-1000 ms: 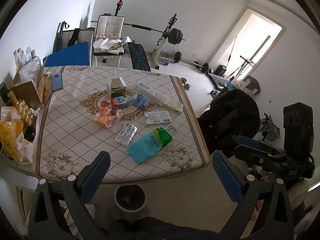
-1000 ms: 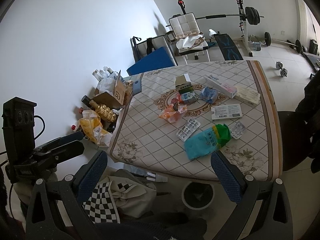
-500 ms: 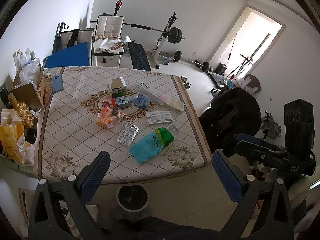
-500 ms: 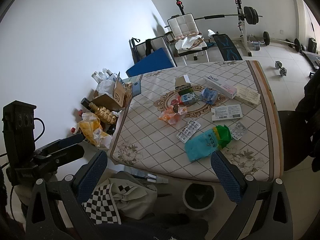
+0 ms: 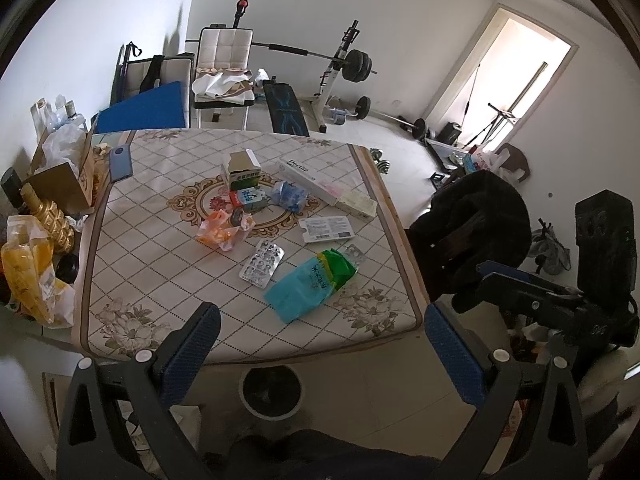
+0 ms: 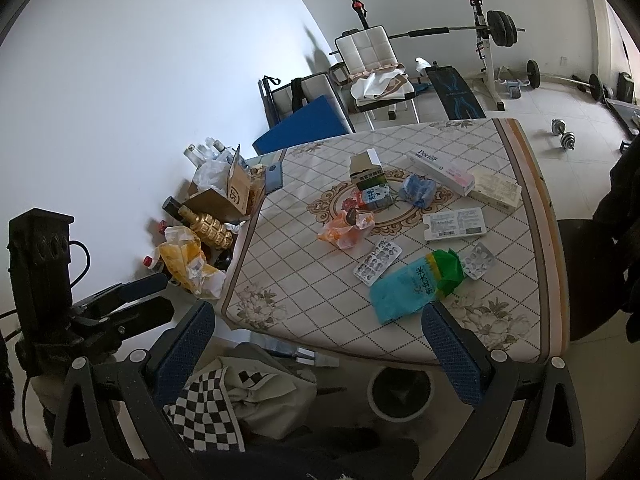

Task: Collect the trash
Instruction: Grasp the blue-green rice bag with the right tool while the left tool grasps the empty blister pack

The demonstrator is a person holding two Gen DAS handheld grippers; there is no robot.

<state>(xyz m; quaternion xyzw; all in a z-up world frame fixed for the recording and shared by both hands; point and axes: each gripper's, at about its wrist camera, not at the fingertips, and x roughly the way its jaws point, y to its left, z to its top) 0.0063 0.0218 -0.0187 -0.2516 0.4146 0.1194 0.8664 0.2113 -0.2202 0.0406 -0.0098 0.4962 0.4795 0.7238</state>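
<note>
Above the near table edge (image 5: 248, 354), left gripper (image 5: 320, 344) and right gripper (image 6: 316, 340) hang spread and empty; litter, nearest the blue-green packet (image 5: 310, 284), lies uncollected, bin (image 5: 271, 390) below; approach appears next.

Both views slightly farther from the table (image 5: 248, 344) (litter untouched).

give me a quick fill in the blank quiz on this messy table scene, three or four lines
1. The bin stands on the floor at the table's near ____.
2. The teal and green bag lies on the ____.
3. Both the left gripper and the right gripper have their jaws ____.
4. The orange wrapper lies near the table's ____.

Missing words: edge; table; open; centre
</note>
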